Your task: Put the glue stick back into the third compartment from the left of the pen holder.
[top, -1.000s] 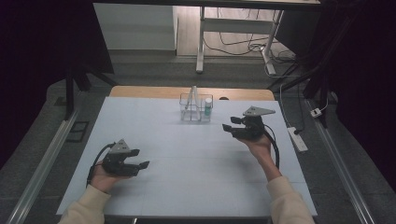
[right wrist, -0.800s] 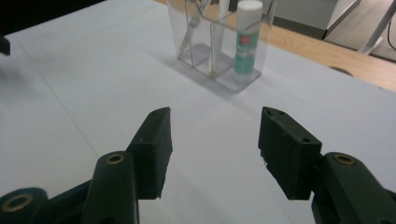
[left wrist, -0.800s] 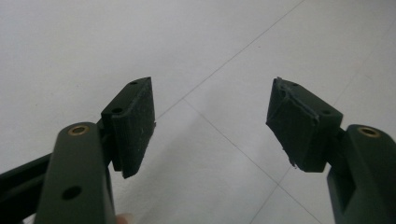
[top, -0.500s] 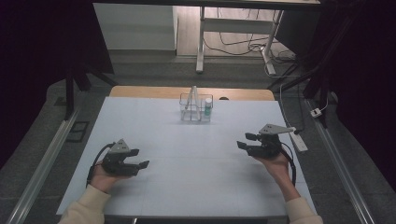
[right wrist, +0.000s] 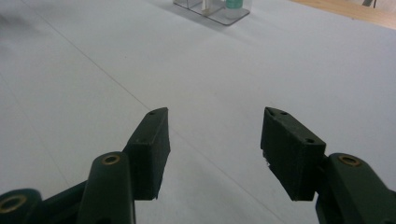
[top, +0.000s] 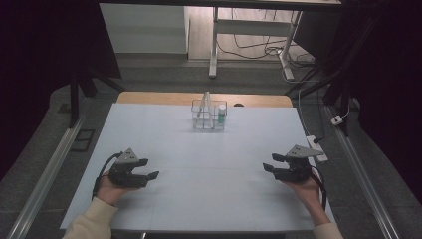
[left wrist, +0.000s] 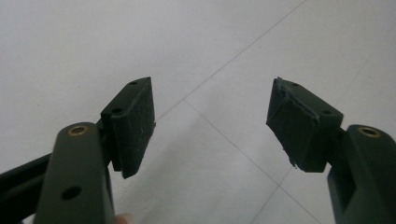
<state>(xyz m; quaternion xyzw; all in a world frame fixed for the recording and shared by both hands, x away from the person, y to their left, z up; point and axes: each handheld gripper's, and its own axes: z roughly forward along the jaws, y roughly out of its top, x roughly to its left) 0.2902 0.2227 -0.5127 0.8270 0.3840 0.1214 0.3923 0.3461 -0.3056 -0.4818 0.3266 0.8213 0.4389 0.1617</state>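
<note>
Grippers are resting wide open and empty near the counter's front edge, left gripper and right gripper apart. Clear organizer is standing well ahead between them, roughly equidistant.

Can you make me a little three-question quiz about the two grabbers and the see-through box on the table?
1. True or false: the right gripper grips the small bottle.
2. Where does the clear box stand? A) at the far middle of the table B) by the left gripper C) on the floor
3. What lies between the left gripper's jaws?

Key:
1. False: its jaws stand open with nothing between them, and the bottle sits in the box.
2. A
3. Nothing, just the white tabletop beyond them.
</note>
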